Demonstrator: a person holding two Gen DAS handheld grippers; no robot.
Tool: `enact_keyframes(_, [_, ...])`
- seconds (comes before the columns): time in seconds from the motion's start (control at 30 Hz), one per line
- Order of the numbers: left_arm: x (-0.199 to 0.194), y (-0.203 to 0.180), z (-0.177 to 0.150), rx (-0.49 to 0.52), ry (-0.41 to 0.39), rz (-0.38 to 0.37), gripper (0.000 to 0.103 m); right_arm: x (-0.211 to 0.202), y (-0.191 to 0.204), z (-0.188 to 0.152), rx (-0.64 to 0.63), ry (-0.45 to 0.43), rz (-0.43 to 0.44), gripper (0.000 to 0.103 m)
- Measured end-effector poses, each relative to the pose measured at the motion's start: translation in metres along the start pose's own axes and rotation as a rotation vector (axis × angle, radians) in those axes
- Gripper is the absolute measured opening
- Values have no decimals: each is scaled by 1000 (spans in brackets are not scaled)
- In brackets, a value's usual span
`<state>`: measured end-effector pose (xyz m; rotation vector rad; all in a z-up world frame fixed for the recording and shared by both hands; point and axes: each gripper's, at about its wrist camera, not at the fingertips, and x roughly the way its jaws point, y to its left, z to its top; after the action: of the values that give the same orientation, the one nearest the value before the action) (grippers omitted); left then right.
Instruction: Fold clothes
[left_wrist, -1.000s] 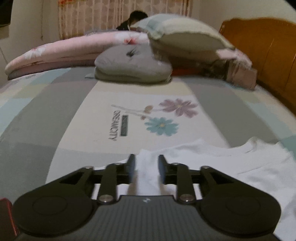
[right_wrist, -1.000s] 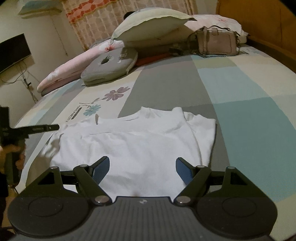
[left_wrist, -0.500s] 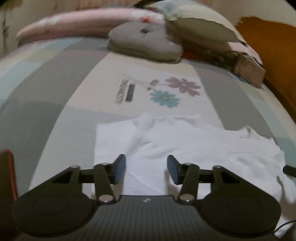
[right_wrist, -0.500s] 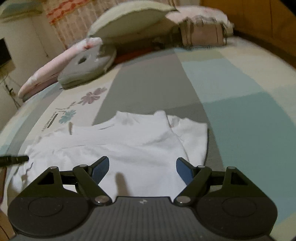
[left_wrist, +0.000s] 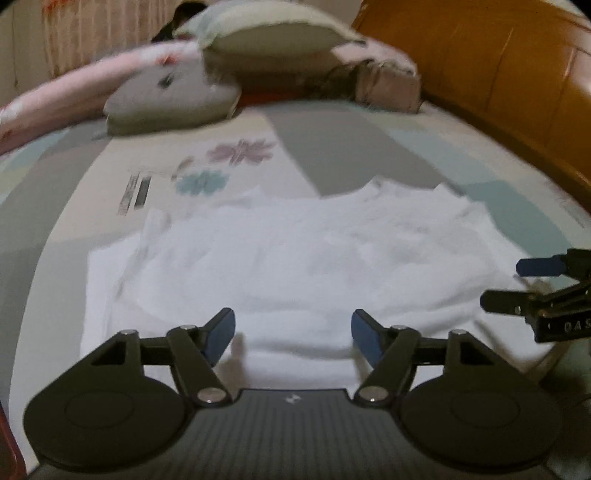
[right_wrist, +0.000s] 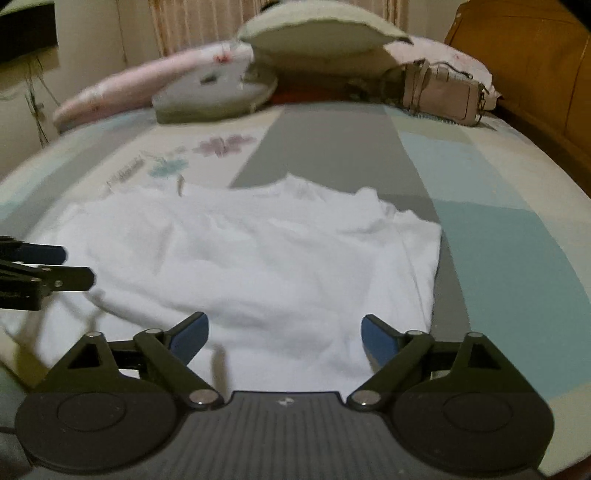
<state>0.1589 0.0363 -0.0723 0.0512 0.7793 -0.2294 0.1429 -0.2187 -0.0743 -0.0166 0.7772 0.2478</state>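
A white t-shirt (left_wrist: 295, 258) lies partly folded on the bed, collar toward the pillows; it also shows in the right wrist view (right_wrist: 258, 258). My left gripper (left_wrist: 291, 332) is open and empty, over the shirt's near edge. My right gripper (right_wrist: 284, 336) is open and empty, over the near edge toward the shirt's right side. The right gripper shows at the right edge of the left wrist view (left_wrist: 517, 284). The left gripper shows at the left edge of the right wrist view (right_wrist: 74, 266).
The bed cover (right_wrist: 480, 240) has grey, teal and cream blocks with a flower print (left_wrist: 221, 166). Pillows (right_wrist: 317, 33), a grey cushion (right_wrist: 214, 96), a pink quilt (left_wrist: 55, 107) and a handbag (right_wrist: 443, 92) lie at the back. A wooden headboard (left_wrist: 498, 74) stands right.
My left gripper has let go of the shirt, opened wide and pulled back and to the right. My right gripper stayed open and turned a little to the left.
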Motion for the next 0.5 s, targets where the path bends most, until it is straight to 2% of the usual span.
enact_keyframes(0.07, [7, -1, -2, -22, 27, 28, 74, -7, -1, -4, 10, -9, 10, 101])
enact_keyframes(0.2, [8, 2, -12, -61, 76, 34, 74, -6, -5, -14, 34, 28, 19, 101])
enact_keyframes(0.37, [-21, -4, -17, 7, 52, 37, 75, -20, -5, -19, 21, 15, 51, 102])
enact_keyframes(0.47, [-16, 1, -33, -36, 119, 39, 75, -15, -6, -27, 31, 48, 55, 102])
enact_keyframes(0.5, [-17, 3, -39, -51, 118, 40, 74, -14, -6, -29, 30, 49, 56, 103])
